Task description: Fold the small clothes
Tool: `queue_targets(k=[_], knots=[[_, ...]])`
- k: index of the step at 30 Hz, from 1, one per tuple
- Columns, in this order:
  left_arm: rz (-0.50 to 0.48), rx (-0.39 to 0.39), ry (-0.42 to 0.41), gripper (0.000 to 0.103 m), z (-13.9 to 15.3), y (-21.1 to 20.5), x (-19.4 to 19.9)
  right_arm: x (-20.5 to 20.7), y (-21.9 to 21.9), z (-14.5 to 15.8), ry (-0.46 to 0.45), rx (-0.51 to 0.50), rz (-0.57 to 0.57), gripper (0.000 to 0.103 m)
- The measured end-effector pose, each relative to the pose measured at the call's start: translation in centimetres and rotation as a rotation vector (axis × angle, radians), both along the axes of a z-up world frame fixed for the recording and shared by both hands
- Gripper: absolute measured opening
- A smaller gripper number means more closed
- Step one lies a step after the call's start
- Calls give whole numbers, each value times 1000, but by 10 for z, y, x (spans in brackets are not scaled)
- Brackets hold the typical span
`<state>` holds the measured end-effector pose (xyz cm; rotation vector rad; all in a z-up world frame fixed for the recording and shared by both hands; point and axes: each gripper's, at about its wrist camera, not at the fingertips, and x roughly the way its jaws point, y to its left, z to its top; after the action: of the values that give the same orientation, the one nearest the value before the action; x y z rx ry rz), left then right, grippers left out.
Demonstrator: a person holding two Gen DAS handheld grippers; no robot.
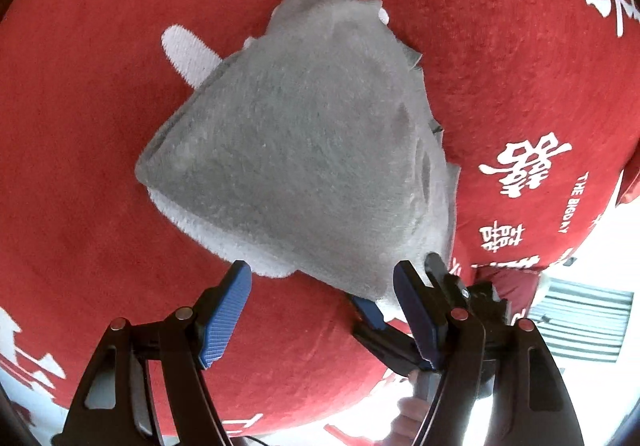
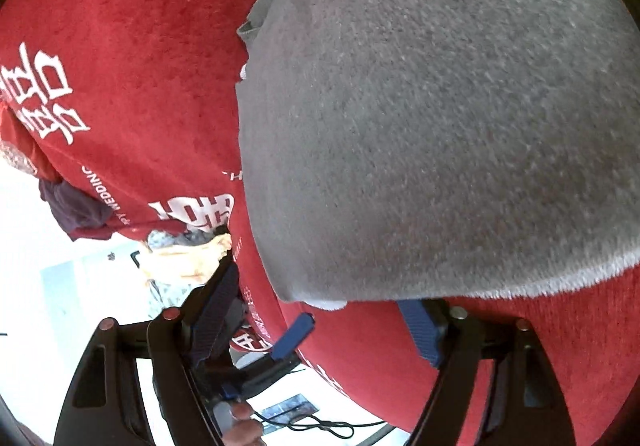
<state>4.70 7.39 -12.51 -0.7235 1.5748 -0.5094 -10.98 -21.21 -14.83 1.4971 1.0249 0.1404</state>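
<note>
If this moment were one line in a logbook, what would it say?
grey cloth: folded, on red blanket | left gripper: open, at near edge | right gripper: open, at near edge

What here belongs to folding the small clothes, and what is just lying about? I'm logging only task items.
Part of the job:
grey fleece garment, partly folded
left gripper, open
right gripper, open at the garment's edge

Just lying about:
red printed cloth under the garment
dark purple cloth at its edge
black cord

The red cloth point(image 1: 520, 86) bears white Chinese characters, "THE BIG DAY" and "WEDDING".
</note>
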Motion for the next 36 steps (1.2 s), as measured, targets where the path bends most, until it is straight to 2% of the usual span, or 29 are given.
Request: queue_targets(k=[1,2,3,4,10,16,20,25,30,32,34,36], knots=[[8,-8,6,74,-1,0,0,2,0,-2,21,4,-1,57],[13,-14,10,74,-1,0,0,5,0,-6,53,14,3,33],[19,-22,13,74,-2,0,0,8,0,-10,76,25,3,15],[28,-32,15,74,-2,-1,0,10,0,-13,81,30,1,12],[66,-96,11,74,-4,-14,6,17,-8,15,-32,48,-5,10],[92,-131,-5,74,-9,-43,22,20,-12,24,-44,41,24,10],[94,-69,-51,74,-6,-57,34,21,-9,25,-42,27,43,10],[83,79,-103,74,-5,-62,45,23,-6,24,-22,-2,90,10],[103,125,-123,74,-7,-60,46,24,-4,18,6,-22,146,10],[98,153,-148,62,-6,-61,46,24,-3,17,16,-23,163,10],[80,231,-170,44,-4,-63,47,24,-2,15,32,-21,187,10],[80,280,-180,37,-4,-62,48,25,-2,15,51,-24,217,14]])
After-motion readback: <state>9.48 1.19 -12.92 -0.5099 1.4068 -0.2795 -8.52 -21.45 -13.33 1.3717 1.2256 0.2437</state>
